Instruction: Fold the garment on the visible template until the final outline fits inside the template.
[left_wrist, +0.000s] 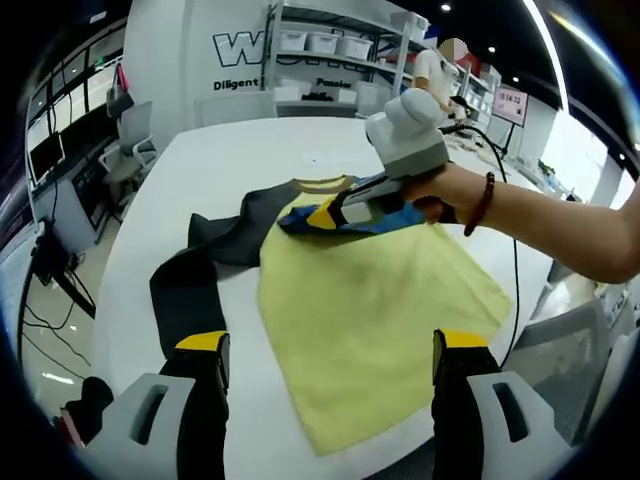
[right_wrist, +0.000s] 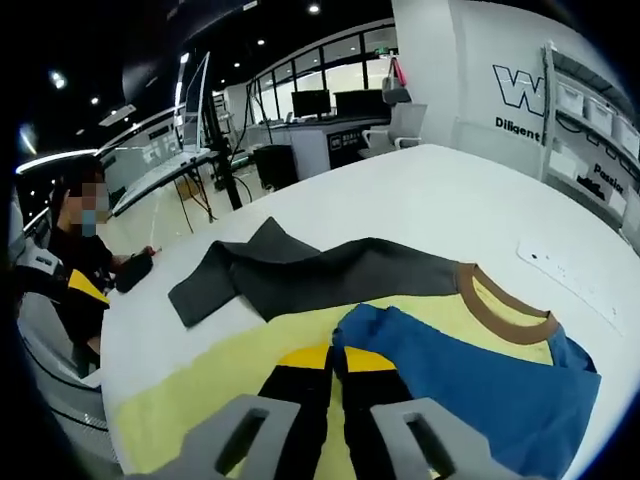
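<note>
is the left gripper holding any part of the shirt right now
No. The left gripper has open jaws hovering over the yellow shirt, gripping nothing.

We see even, bright ceiling lighting, soft shadows on the white table (left_wrist: 250, 160), strong fisheye bending and slightly blurred edges.

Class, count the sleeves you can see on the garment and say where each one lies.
2. The dark grey sleeve lies spread on the white table; the blue sleeve is folded over the yellow body, pinched by the right tongs.
</note>
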